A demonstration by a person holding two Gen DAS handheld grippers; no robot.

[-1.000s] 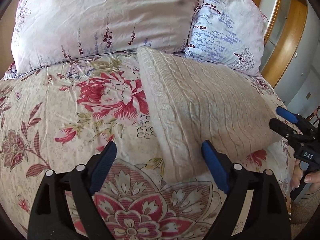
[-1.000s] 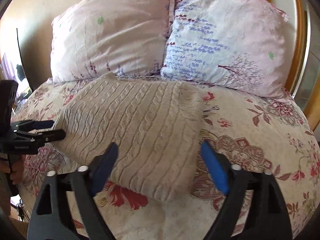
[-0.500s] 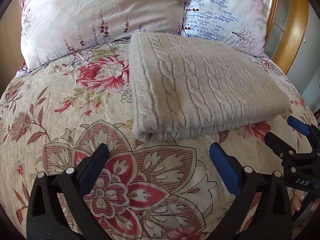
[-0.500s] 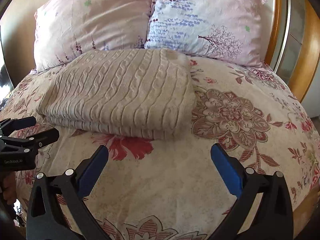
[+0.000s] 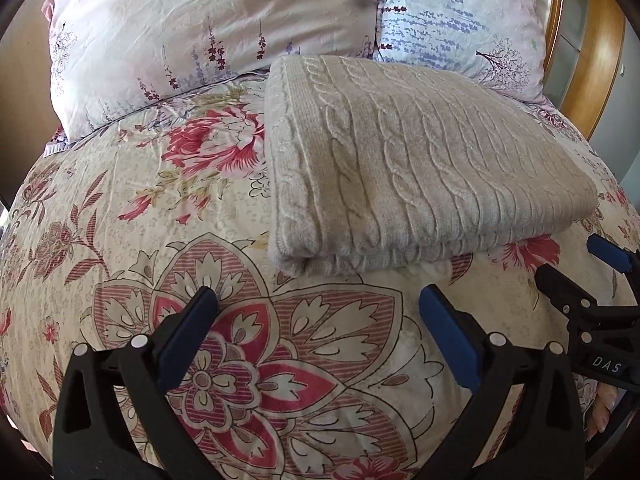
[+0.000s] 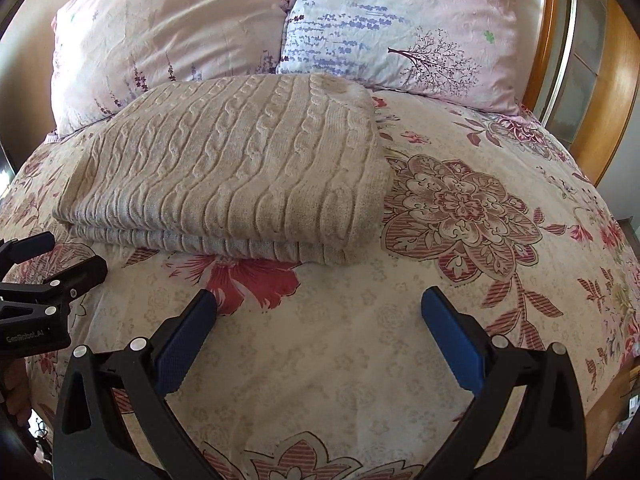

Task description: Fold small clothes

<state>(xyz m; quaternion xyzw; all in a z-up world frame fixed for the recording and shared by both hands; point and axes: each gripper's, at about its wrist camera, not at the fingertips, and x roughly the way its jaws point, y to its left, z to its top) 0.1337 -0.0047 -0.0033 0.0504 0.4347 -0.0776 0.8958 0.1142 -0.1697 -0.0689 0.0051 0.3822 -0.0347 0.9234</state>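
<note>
Floral bedspread (image 5: 120, 208) bears folded knit sweater (image 5: 420, 168); both claws spread, clear.

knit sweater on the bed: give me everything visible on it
The sweater is a beige cable-knit, soft and thick-looking, folded into a neat rectangle with stacked layers showing along its near edge. It lies flat on the floral bedspread, its far edge close to the two pillows; contact cannot be told. Neither gripper touches it: left gripper and right gripper are both open, short of it.
</note>
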